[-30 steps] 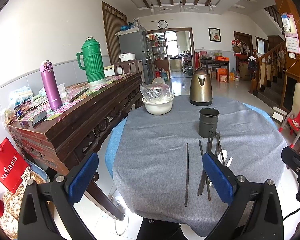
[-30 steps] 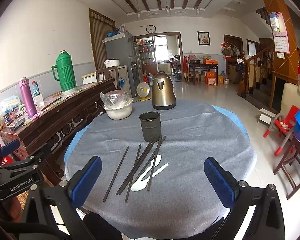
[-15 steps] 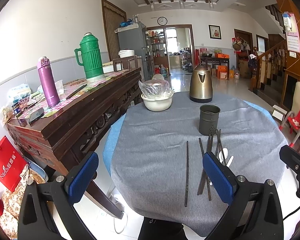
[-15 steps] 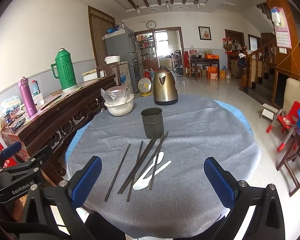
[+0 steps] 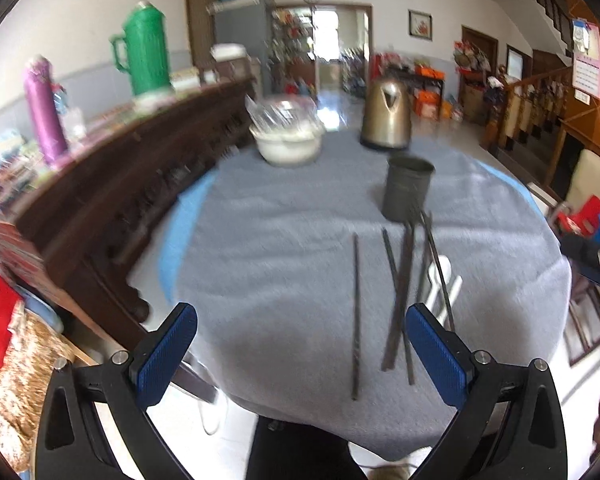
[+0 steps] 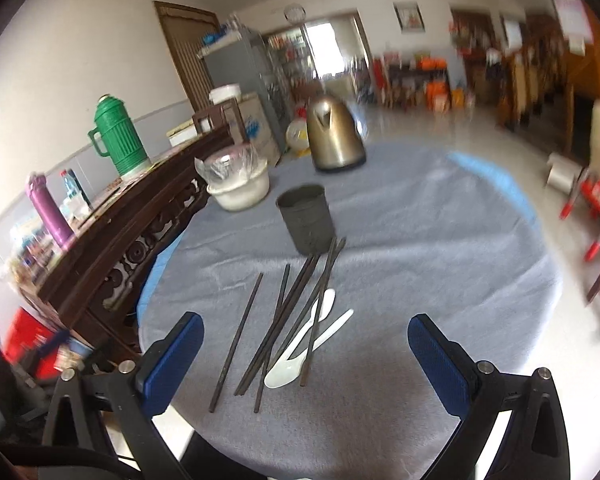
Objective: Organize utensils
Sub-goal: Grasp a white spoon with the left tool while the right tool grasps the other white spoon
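1. Left gripper [image 5: 300, 354] is gaping wide at the bottom of its frame, holding nothing, hanging above the near table edge.
2. Right gripper [image 6: 306, 360] is likewise spread wide and empty, touching nothing.
3. Chopsticks [image 6: 296, 312] are lying scattered at centre frame over two white spoons [image 6: 300, 348], just below the dark cup [image 6: 306, 220].
4. Both views are smearing with blur; chopstick count unclear.
5. Grey cloth [image 6: 440, 280] is lying bare toward the right; kettle [image 6: 334, 138] and bowl [image 6: 240, 188] are standing beyond the cup.
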Demonstrator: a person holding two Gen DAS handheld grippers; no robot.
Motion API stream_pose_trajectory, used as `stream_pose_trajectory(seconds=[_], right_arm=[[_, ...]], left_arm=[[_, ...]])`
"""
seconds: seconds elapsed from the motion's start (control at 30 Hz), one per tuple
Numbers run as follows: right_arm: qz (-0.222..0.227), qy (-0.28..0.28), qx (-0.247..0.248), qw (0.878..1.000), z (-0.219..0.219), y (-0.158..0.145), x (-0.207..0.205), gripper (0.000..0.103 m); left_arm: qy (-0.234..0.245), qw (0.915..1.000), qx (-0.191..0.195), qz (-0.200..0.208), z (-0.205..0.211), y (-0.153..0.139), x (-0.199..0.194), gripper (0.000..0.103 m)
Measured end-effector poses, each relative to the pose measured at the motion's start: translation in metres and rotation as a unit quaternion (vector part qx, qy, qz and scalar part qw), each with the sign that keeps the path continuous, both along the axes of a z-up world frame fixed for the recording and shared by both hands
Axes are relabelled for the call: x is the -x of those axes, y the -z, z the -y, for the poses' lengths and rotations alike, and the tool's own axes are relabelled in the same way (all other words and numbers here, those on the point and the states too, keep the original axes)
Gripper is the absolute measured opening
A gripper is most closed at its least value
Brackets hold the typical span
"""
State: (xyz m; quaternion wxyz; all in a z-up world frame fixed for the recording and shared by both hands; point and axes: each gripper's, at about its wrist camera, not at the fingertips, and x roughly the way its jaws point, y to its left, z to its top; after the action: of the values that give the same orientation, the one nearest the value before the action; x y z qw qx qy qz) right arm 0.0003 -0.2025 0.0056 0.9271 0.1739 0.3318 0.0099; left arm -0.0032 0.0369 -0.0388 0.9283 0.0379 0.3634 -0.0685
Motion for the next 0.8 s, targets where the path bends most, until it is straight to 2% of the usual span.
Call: stream_pose_trajectory(seconds=[0.07, 0.13, 0.2, 0.23, 0.27, 0.33, 0.37, 0.47, 0.53, 0.6, 0.7, 0.8], right_arm=[[-0.019, -0.006, -0.050, 0.999, 0.019, 0.016, -0.018, 0.099], [-0.049, -0.013, -0.090, 0.995, 0.033, 0.034, -0.038, 0.090], [-0.073, -0.022, -0.127, 0.989, 0.041, 0.052, -0.055, 0.069], [-0.082, -0.023, -0.137, 0.987, 0.043, 0.059, -0.062, 0.065], [-0.092, -0.023, -0.148, 0.984, 0.046, 0.068, -0.070, 0.060], [-0.112, -0.024, -0.171, 0.979, 0.050, 0.087, -0.087, 0.050], [-0.120, -0.025, -0.182, 0.976, 0.051, 0.093, -0.092, 0.047], [-0.145, -0.021, -0.200, 0.969, 0.052, 0.111, -0.109, 0.039], [-0.152, -0.024, -0.213, 0.965, 0.050, 0.121, -0.119, 0.039], [-0.153, -0.026, -0.221, 0.963, 0.048, 0.124, -0.127, 0.037], [-0.152, -0.020, -0.216, 0.964, 0.047, 0.131, -0.140, 0.026], [-0.158, -0.013, -0.220, 0.963, 0.050, 0.140, -0.152, 0.024]], left_arm=[[0.013, 0.9997, 0.006, -0.018, 0.004, 0.011, -0.008, 0.103], [0.025, 0.9989, 0.011, -0.038, 0.011, 0.021, -0.016, 0.103], [0.032, 0.9981, 0.015, -0.050, 0.016, 0.028, -0.024, 0.102], [0.035, 0.9977, 0.017, -0.056, 0.017, 0.032, -0.027, 0.100], [0.037, 0.9972, 0.019, -0.062, 0.018, 0.036, -0.031, 0.098], [0.042, 0.9961, 0.019, -0.076, 0.022, 0.044, -0.038, 0.084], [0.043, 0.9955, 0.018, -0.082, 0.024, 0.047, -0.041, 0.081], [0.044, 0.9937, 0.016, -0.102, 0.025, 0.058, -0.048, 0.069], [0.043, 0.9925, 0.012, -0.114, 0.026, 0.064, -0.052, 0.055], [0.045, 0.9915, 0.014, -0.121, 0.027, 0.068, -0.054, 0.045], [0.064, 0.9908, 0.017, -0.118, 0.032, 0.066, -0.054, 0.044], [0.097, 0.9875, 0.028, -0.122, 0.039, 0.064, -0.051, 0.044]])
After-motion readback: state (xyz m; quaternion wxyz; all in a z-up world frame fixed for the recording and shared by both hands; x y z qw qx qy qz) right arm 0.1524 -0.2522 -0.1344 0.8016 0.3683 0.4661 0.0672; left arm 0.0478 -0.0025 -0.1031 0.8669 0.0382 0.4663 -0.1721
